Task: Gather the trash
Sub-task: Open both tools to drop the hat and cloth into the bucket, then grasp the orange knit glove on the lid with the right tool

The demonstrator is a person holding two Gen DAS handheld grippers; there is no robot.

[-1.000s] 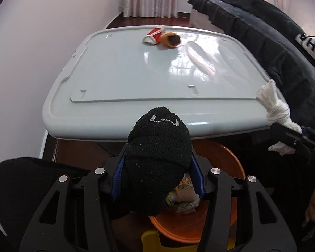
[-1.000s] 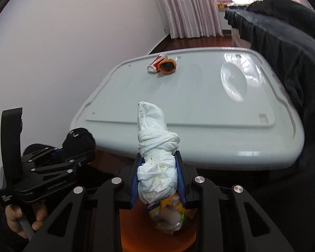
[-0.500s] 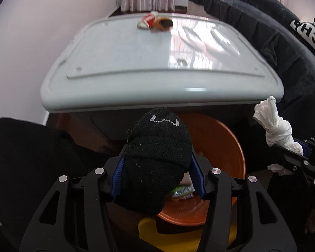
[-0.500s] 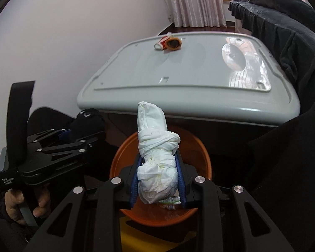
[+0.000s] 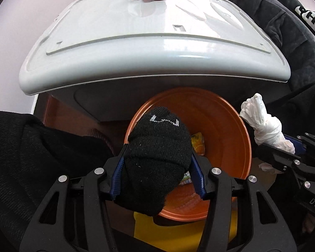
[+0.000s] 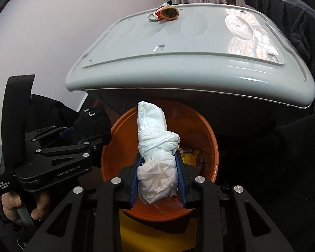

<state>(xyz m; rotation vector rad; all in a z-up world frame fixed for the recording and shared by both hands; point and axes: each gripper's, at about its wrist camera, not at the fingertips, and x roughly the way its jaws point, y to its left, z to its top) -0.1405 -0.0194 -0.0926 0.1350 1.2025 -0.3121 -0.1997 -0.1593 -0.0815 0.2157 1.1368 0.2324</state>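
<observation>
Firmly clamped between the blue pads of the left gripper (image 5: 157, 168) is a rolled black sock (image 5: 157, 157), its stitched white mark facing up and its lower end hanging out below the fingers. The right gripper (image 6: 158, 174) is likewise closed on a knotted white wad (image 6: 155, 153), which stands upright and pokes well past the fingertips. Both bundles hang over the mouth of an orange bin (image 6: 210, 147), the white one near its middle, the black one over its left rim as the left wrist view shows.

Inside the bin lies a yellow wrapper (image 5: 198, 145) against the far wall, with other scraps half hidden behind the sock. A yellow object (image 5: 145, 226) sits below the bin's near rim. Just beyond the bin, a grey plastic lid (image 5: 153, 50) overhangs its far edge like a shelf, leaving the near part of the bin mouth open from above. On the far end of that lid rest a red-and-white carton (image 6: 157, 14) and a brown peel (image 6: 171, 13), touching each other.

Dark clothing (image 5: 283, 31) crowds the right side, and a black sleeve (image 5: 31, 157) fills the left. A bare hand (image 6: 21, 208) grips the left tool's handle.
</observation>
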